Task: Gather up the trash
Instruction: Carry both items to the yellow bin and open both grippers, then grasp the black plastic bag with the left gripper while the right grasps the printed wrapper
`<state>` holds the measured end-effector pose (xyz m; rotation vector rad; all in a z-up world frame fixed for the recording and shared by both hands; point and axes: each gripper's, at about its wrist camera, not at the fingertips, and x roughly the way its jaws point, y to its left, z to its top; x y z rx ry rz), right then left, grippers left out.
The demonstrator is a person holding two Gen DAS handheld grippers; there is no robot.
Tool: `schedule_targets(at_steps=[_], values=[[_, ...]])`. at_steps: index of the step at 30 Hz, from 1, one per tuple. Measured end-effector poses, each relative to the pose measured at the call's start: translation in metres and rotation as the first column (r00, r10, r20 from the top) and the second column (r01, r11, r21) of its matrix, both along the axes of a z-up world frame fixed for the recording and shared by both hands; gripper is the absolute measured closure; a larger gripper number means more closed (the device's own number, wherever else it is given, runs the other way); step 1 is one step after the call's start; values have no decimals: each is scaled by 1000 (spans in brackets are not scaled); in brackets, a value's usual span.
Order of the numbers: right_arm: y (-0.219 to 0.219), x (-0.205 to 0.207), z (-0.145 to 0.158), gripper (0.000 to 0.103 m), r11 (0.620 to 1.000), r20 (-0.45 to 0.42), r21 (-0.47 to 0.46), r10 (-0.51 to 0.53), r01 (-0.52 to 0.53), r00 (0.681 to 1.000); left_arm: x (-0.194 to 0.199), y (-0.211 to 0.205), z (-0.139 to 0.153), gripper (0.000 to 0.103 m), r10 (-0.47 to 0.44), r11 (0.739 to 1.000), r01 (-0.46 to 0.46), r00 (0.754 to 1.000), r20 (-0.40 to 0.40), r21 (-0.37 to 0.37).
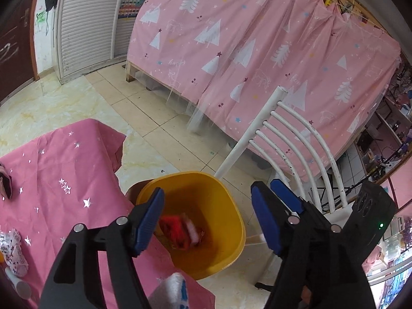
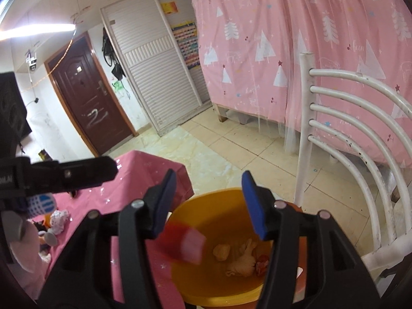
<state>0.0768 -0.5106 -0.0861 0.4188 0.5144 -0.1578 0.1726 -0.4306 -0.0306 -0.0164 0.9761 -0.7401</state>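
Hovering over the yellow bin (image 1: pixel 191 221), the left gripper (image 1: pixel 208 221) had its blue-padded jaws spread wide with nothing pressed between them; a red and white wrapper (image 1: pixel 180 234), blurred as if in fall, showed inside the bin at about five o'clock from the near-side pad. From the other camera the right gripper (image 2: pixel 208 203) also stood with jaws apart over the same bin (image 2: pixel 224 255), gripping nothing, and a blurred red and pink piece (image 2: pixel 184 242) hung just beside its seven-o'clock pad, above the bin's mouth. At the bin's bottom lay pale crumpled scraps (image 2: pixel 243 260) and a small red bit (image 2: pixel 262 264), so some trash looked already collected. Work seemed to remain: on the pink tablecloth (image 1: pixel 64 170), at nine o'clock from the bin, a white patterned packet (image 1: pixel 14 249) and a dark item (image 1: pixel 5 182) at the cloth's far edge still lay, and the right view showed more small clutter (image 2: pixel 55 224) there. A white chair (image 1: pixel 296 149) stood at two o'clock from the bin. By my judgement the job was partway done, with the table leftovers next.
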Motion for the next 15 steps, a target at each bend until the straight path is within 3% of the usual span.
schedule_targets(at_steps=[8, 15], values=[[16, 3, 5, 52, 999, 13, -10, 43, -43, 999, -5, 33, 9, 41, 59, 998, -59, 998, -7, -30], [51, 8, 12, 51, 989, 31, -29, 146, -145, 989, -13, 76, 18, 40, 111, 993, -111, 994, 9, -45]])
